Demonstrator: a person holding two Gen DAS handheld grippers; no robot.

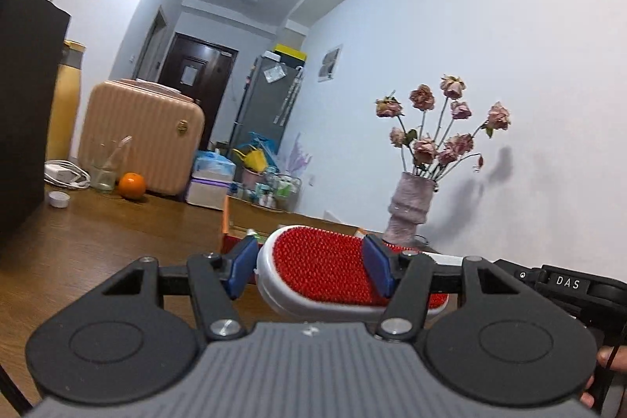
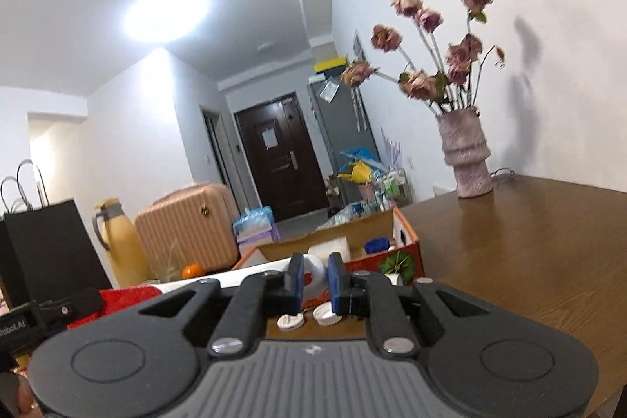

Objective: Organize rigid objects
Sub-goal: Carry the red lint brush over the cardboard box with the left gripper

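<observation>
A lint brush with a red bristle face and white body (image 1: 325,269) hangs above the wooden table (image 1: 98,241). My left gripper (image 1: 311,269) is shut on its oval head, one blue pad on each long side. The brush's white handle runs to the right, where part of the other tool's black body (image 1: 568,285) shows. In the right wrist view my right gripper (image 2: 315,279) is shut on the white ring end of the brush handle (image 2: 313,271), and the red head (image 2: 129,294) shows at the left. An open cardboard box (image 2: 407,241) with orange sides sits just beyond.
Two white caps (image 2: 309,318) lie on the table (image 2: 529,261) below the right gripper. A pink vase of dried roses (image 2: 468,159) stands by the wall. At the far left are a pink suitcase (image 1: 141,136), an orange (image 1: 132,185), a glass (image 1: 104,177) and a black paper bag (image 1: 23,104).
</observation>
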